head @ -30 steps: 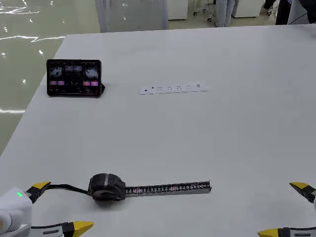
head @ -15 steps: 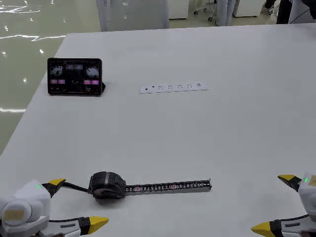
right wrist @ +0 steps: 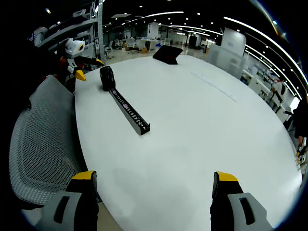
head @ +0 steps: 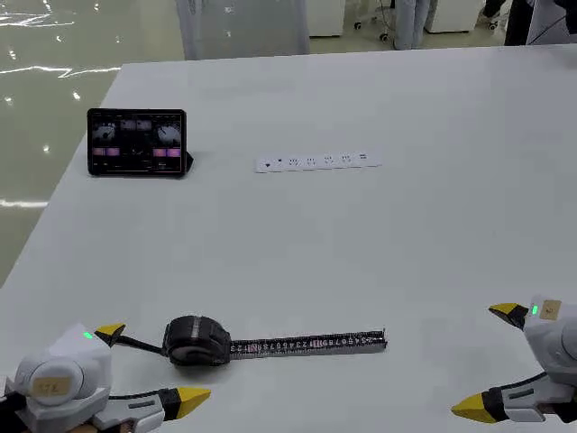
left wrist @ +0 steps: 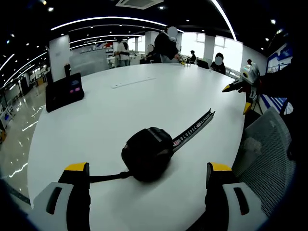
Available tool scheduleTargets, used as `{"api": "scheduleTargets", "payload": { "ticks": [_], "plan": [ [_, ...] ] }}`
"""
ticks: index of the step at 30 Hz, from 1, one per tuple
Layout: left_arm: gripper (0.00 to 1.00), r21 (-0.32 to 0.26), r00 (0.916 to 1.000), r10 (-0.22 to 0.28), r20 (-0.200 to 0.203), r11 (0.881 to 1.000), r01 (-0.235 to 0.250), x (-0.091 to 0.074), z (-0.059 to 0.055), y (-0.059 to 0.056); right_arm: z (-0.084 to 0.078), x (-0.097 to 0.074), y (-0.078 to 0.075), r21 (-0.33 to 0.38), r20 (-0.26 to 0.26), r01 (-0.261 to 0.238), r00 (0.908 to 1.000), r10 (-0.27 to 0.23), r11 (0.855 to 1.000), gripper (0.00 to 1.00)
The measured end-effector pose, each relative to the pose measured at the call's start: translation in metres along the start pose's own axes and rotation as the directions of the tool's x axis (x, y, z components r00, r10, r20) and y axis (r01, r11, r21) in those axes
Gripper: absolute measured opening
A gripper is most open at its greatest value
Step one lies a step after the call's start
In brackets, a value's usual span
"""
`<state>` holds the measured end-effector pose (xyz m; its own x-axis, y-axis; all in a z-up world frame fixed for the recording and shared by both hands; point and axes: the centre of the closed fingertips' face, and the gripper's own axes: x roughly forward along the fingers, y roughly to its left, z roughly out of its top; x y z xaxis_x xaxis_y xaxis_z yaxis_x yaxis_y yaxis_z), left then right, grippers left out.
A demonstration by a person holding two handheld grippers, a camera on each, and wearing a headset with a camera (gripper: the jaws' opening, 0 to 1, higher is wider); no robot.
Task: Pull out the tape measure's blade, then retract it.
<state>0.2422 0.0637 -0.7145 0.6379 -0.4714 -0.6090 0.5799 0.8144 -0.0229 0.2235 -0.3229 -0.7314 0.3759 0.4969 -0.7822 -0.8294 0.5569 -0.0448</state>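
While its numbered blade lies pulled out to the right, the round black tape measure rests at the near left of the white surface. The left gripper sits just beside it and the right gripper well apart, both with fingers wide and empty. Retraction seems next, which calls for the left gripper to clamp the tape measure.

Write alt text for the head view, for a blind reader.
A black tape measure lies on a white table, blade extended rightward, between the open left gripper and open right gripper. A tablet and a power strip sit farther back.
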Motion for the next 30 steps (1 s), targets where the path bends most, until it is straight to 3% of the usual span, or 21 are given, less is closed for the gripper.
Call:
{"api": "scheduleTargets", "payload": {
  "ticks": [8, 13, 19, 22, 30],
  "plan": [
    [0.99, -0.030, 0.9994, 0.019, 0.029, 0.999, -0.019, 0.006, 0.012, -0.006, 0.019, 0.004, -0.008, -0.068, -0.008, -0.013, 0.9999, 0.012, 0.998, 0.99],
    [0.99, -0.032, 0.9990, 0.043, 0.010, 0.999, -0.043, 0.013, 0.012, -0.007, 0.025, 0.009, -0.014, -0.102, -0.033, -0.032, 0.9990, 0.029, 0.994, 0.99],
    [0.99, -0.062, 0.9997, 0.022, 0.003, 0.998, -0.022, 0.019, 0.015, -0.015, 0.029, 0.015, -0.014, -0.128, -0.063, -0.067, 0.9962, 0.060, 0.990, 0.99],
    [0.99, -0.061, 0.9992, 0.039, 0.007, 0.997, -0.039, 0.021, 0.018, -0.015, 0.030, 0.018, -0.011, -0.148, -0.084, -0.099, 0.9926, 0.087, 0.984, 0.99],
    [0.99, -0.138, 0.9957, 0.089, 0.025, 0.987, -0.085, 0.028, 0.025, -0.011, 0.039, 0.031, -0.011, -0.224, -0.114, -0.140, 0.9866, 0.116, 0.965, 0.99]
  ]
}}
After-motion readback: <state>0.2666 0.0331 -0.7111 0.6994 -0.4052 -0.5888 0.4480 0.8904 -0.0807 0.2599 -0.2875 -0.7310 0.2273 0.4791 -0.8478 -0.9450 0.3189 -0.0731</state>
